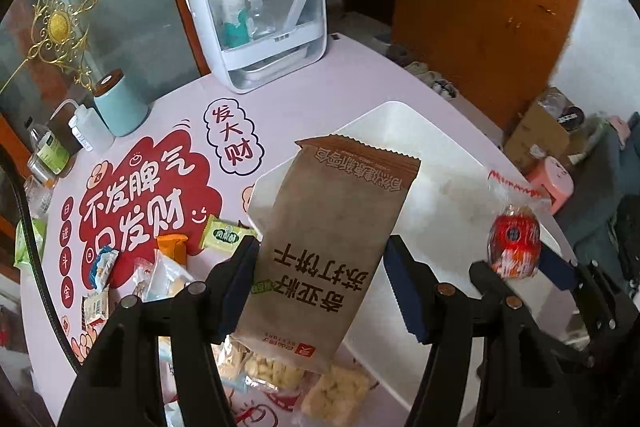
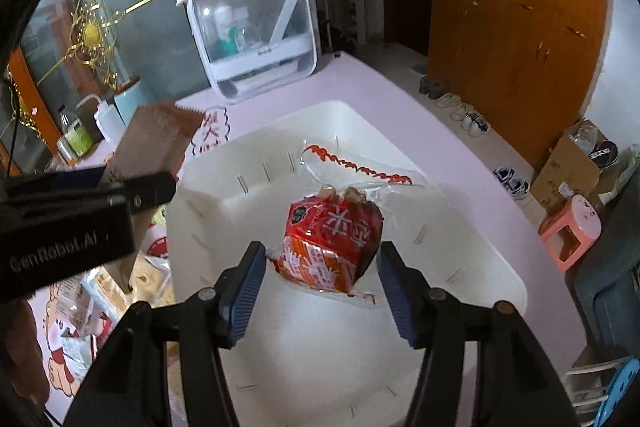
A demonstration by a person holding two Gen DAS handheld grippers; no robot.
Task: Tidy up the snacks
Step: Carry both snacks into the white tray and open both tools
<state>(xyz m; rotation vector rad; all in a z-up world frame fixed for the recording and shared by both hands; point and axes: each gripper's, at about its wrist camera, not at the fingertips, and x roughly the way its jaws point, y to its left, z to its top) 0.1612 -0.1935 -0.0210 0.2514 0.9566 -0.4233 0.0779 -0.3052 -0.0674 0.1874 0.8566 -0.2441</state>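
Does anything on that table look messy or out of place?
Yes: loose snack packets lie jumbled on the pink table, outside the white bin. Nothing looks spilled or torn.

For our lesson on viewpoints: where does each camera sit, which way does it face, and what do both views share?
Left wrist: rides the left gripper, looking forward and down along its fingers at the brown cracker packet over the table's snacks; both its fingers show.
Right wrist: rides the right gripper, looking down into the white bin at the red snack packet between its fingers.
Shared: the bin, both packets, each other's gripper, the white storage box behind.
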